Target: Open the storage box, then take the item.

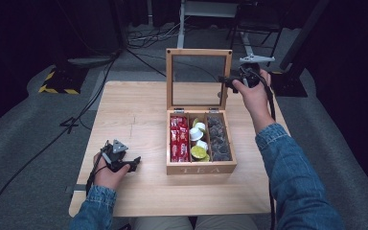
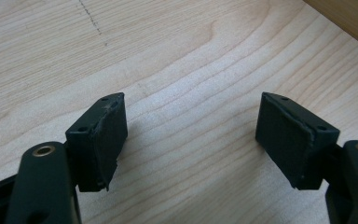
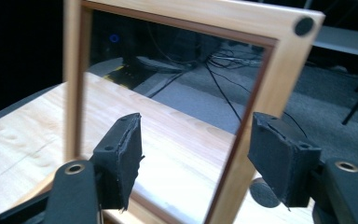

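The tea box (image 1: 201, 167) is sitting on the worktop (image 1: 134, 115) with its glass lid (image 1: 198, 79) standing fully upright, the open right tool (image 1: 226, 82) straddling the lid's side frame ungripped, while the left tool (image 1: 135, 164) is resting open and empty, leaving the stocked compartments untouched.

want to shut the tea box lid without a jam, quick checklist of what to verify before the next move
1. Lid stands fully upright on its hinges: ok.
2. Right gripper open, with the lid frame's edge between its jaws, pads not pressing: ok.
3. Nothing sticks up above the tea box rim: cannot tell.
4. Left gripper open, over bare table, apart from the box: ok.
5. Box braced against sliding: not ok, nothing holds it.
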A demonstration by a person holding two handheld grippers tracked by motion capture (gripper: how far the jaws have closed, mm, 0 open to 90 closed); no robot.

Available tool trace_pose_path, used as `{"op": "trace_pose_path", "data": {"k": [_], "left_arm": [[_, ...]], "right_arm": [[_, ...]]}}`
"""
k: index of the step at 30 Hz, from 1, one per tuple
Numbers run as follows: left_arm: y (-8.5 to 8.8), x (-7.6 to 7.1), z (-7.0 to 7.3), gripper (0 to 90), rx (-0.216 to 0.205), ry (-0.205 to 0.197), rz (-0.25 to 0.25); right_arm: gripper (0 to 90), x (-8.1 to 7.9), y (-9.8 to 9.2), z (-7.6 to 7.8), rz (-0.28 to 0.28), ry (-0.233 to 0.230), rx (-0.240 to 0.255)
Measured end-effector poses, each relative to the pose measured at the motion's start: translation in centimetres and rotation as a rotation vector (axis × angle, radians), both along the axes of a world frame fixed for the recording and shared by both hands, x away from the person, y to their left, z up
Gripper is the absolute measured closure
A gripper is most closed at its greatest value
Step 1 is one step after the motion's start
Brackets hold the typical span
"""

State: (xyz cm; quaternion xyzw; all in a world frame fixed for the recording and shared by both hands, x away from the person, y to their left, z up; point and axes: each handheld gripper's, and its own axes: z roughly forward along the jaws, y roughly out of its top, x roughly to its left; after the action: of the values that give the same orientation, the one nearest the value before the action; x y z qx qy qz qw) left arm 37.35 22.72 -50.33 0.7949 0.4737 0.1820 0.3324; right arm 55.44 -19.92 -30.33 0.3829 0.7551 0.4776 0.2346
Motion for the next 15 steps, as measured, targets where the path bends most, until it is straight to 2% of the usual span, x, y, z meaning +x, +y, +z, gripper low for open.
{"op": "trace_pose_path", "data": {"k": [1,3,4,5,8,10,15], "left_arm": [[0.0,0.0,0.0,24.8,0.0,0.0,0.0],[0.0,0.1,0.0,24.6,0.001,-0.001,-0.001],[-0.1,0.1,0.0,24.4,-0.001,-0.004,0.0],[-0.1,0.1,0.0,24.4,0.001,-0.004,-0.003],[-0.1,0.1,0.0,24.4,0.001,-0.004,-0.002],[-0.1,0.1,0.0,24.4,0.001,-0.004,-0.002],[-0.1,0.1,0.0,24.4,0.0,-0.004,0.005]], "right_arm": [[34.9,0.0,0.0,0.0,0.0,0.0,0.0],[35.1,-1.0,0.3,0.5,0.019,-0.005,-0.002],[35.1,-2.0,0.6,0.9,0.041,-0.01,-0.001],[35.1,-2.0,0.6,0.9,0.041,-0.01,-0.001],[35.1,-3.3,1.0,1.3,0.067,-0.013,0.002],[34.8,-4.4,1.5,1.3,0.097,-0.016,0.015],[33.4,-5.6,2.1,1.1,0.124,-0.001,0.015]]}}
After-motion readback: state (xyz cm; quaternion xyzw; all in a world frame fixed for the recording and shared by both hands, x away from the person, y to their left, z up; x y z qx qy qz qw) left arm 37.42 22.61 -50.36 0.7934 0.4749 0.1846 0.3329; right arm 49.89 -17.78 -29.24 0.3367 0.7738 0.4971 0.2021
